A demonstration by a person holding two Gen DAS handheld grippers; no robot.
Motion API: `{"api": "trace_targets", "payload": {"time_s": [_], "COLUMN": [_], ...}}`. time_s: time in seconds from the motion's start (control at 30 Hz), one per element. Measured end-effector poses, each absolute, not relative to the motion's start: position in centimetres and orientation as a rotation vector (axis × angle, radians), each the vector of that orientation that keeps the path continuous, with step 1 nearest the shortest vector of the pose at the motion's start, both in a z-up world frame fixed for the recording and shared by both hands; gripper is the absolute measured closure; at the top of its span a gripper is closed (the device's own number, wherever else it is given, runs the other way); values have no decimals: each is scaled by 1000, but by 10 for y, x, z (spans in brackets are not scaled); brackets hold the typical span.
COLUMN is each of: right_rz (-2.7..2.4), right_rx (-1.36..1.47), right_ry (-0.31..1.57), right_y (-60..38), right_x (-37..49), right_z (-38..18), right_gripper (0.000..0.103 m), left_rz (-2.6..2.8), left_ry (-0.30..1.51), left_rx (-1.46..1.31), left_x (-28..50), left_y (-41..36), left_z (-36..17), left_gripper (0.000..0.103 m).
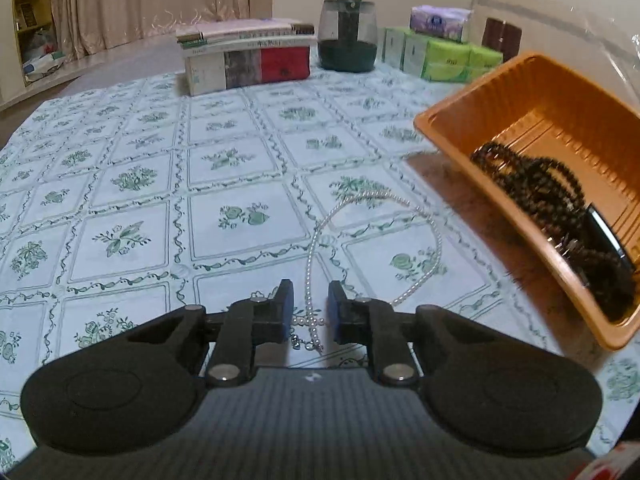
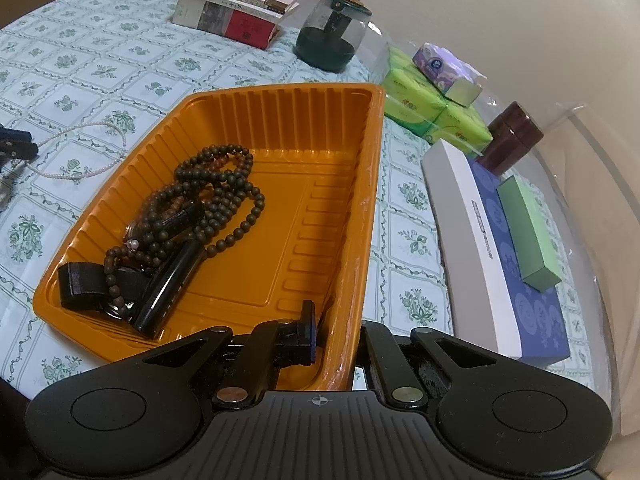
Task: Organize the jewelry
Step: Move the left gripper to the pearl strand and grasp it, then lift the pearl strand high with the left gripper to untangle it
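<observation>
A white pearl necklace (image 1: pixel 360 236) lies looped on the patterned tablecloth; it also shows in the right wrist view (image 2: pixel 80 152). My left gripper (image 1: pixel 310 308) is open, its jaws on either side of the necklace's near end. My right gripper (image 2: pixel 336 332) is shut on the near wall of an orange plastic tray (image 2: pixel 320 184) and holds it tilted above the table, as the left wrist view shows (image 1: pixel 532 120). Dark bead strands (image 2: pixel 216 196), a black strap and a black tube lie in the tray.
A stack of books (image 1: pixel 248 56), a dark glass pot (image 1: pixel 347 36), green tissue packs (image 1: pixel 440 56) and a brown jar (image 1: pixel 502 38) stand at the table's far edge. A white and blue box (image 2: pixel 500 248) with a green box on it lies to the tray's right.
</observation>
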State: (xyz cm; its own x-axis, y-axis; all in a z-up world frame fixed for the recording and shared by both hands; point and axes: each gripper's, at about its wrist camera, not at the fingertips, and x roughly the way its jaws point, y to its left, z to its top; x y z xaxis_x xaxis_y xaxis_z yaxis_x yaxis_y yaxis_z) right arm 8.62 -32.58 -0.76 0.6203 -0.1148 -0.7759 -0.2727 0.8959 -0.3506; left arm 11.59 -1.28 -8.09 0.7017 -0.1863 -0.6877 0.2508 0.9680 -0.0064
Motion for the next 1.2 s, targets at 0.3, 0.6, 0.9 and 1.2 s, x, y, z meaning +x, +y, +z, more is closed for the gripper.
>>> {"api": "trace_targets", "payload": {"time_s": [0.3, 0.6, 0.9, 1.2], "right_rz": [92, 93, 98, 100], "right_rx": [-463, -466, -471, -472], "right_ry": [907, 903, 895, 892], "right_y": [-327, -326, -324, -324], "right_x": [87, 86, 83, 83], "right_z": [-10, -8, -6, -4], "right_gripper": [98, 98, 98, 98], "left_rz": [-240, -284, -346, -394], "left_ry": [783, 661, 548, 454], "left_rx": [131, 86, 49, 74], "left_x": [120, 118, 128, 135], "left_y": [-16, -5, 3, 19], "left_z": [-77, -16, 55, 125], "left_gripper": [101, 101, 101, 101]}}
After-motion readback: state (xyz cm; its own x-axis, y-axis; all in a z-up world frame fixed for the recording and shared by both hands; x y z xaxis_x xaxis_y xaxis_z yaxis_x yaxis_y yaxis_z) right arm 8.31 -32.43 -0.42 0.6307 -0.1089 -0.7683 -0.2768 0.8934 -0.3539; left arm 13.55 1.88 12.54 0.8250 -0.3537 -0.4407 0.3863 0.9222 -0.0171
